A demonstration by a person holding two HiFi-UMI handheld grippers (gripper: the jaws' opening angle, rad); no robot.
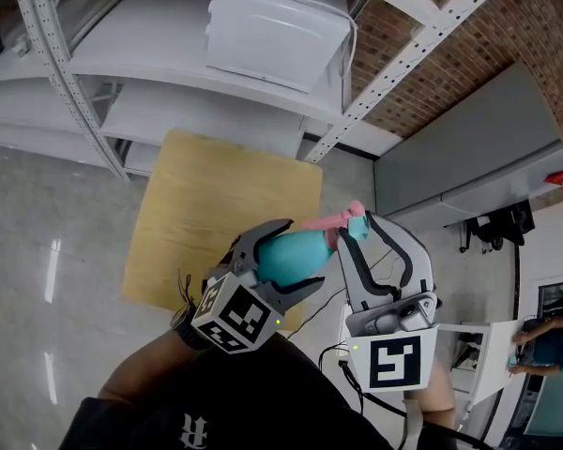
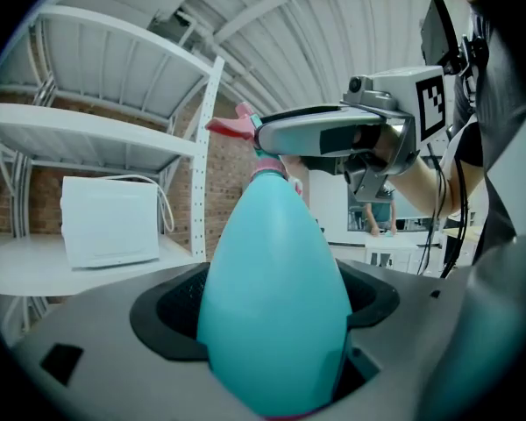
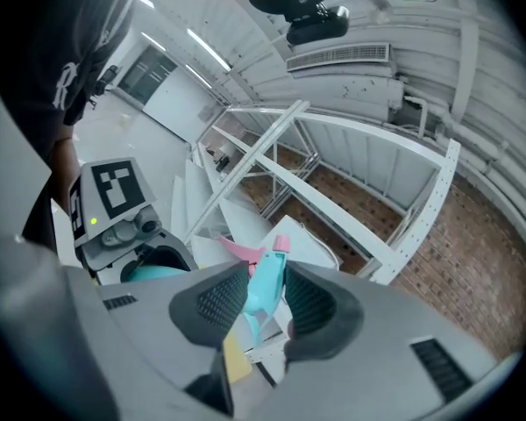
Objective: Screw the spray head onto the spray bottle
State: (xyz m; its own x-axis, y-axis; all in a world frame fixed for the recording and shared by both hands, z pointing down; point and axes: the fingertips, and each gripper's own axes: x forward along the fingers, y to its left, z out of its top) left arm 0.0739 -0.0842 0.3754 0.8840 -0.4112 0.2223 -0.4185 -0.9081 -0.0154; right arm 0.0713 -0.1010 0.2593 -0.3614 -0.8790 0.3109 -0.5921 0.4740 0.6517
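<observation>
My left gripper (image 1: 303,254) is shut on the teal spray bottle (image 1: 293,255), held in the air with its neck pointing up and away. In the left gripper view the bottle (image 2: 276,323) fills the space between the jaws. Shut on the spray head (image 1: 343,222), a teal piece with a pink trigger, my right gripper (image 1: 362,227) keeps it right at the bottle's neck. The right gripper view has the spray head (image 3: 265,286) pinched between the two dark pads, and the bottle's shoulder (image 3: 153,272) shows low at the left. The joint between head and neck is hidden.
A small wooden table (image 1: 206,204) stands below the grippers on a pale glossy floor. White metal shelving (image 1: 169,54) with a white box (image 1: 277,22) rises behind it, against a brick wall (image 1: 422,82). A person (image 1: 544,340) stands at a white table far right.
</observation>
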